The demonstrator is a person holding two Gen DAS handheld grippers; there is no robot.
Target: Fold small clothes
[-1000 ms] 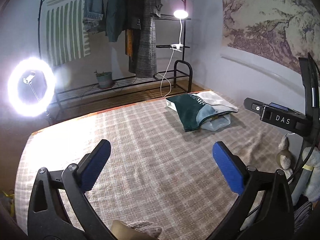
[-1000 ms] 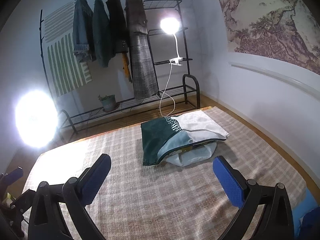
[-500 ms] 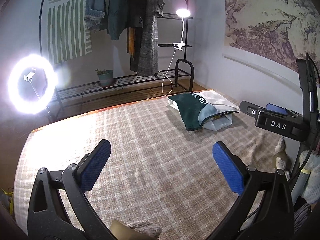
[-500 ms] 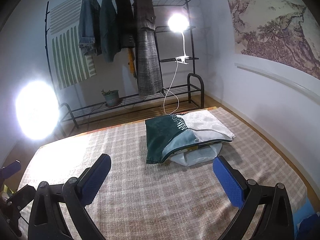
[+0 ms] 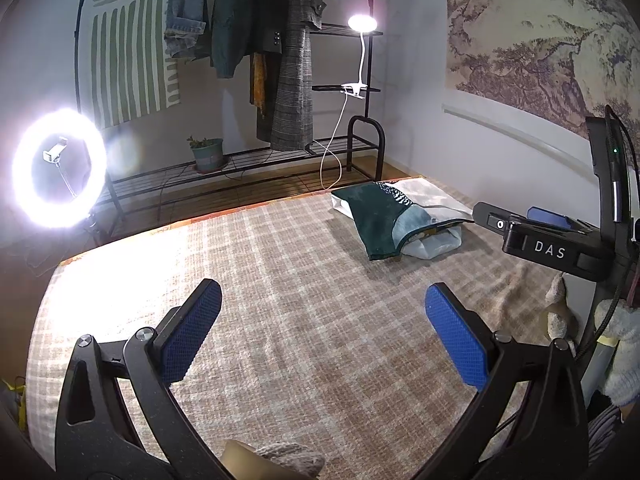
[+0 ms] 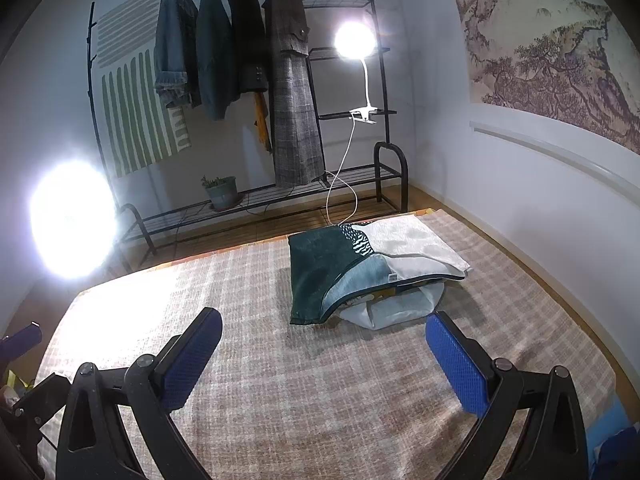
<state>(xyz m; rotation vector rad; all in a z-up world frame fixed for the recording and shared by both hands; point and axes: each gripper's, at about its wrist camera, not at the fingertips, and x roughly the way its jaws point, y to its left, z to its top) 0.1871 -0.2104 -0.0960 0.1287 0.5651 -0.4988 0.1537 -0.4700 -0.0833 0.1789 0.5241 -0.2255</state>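
Observation:
A stack of folded small clothes, dark green, pale blue and white, lies at the far right of the checked beige bed cover; it also shows in the right wrist view. My left gripper is open and empty, held above the cover well short of the stack. My right gripper is open and empty, close in front of the stack. The right gripper's black body marked DAS shows at the right of the left wrist view.
A black clothes rack with hanging coats stands behind the bed. A ring light glares at left, a clip lamp on the rack. A potted plant sits on the rack's lower shelf. Plush toys lie at right.
Both grippers have drifted slightly, so the stack sits a little further right in each view. Both stay open and empty. The clothes have not moved.

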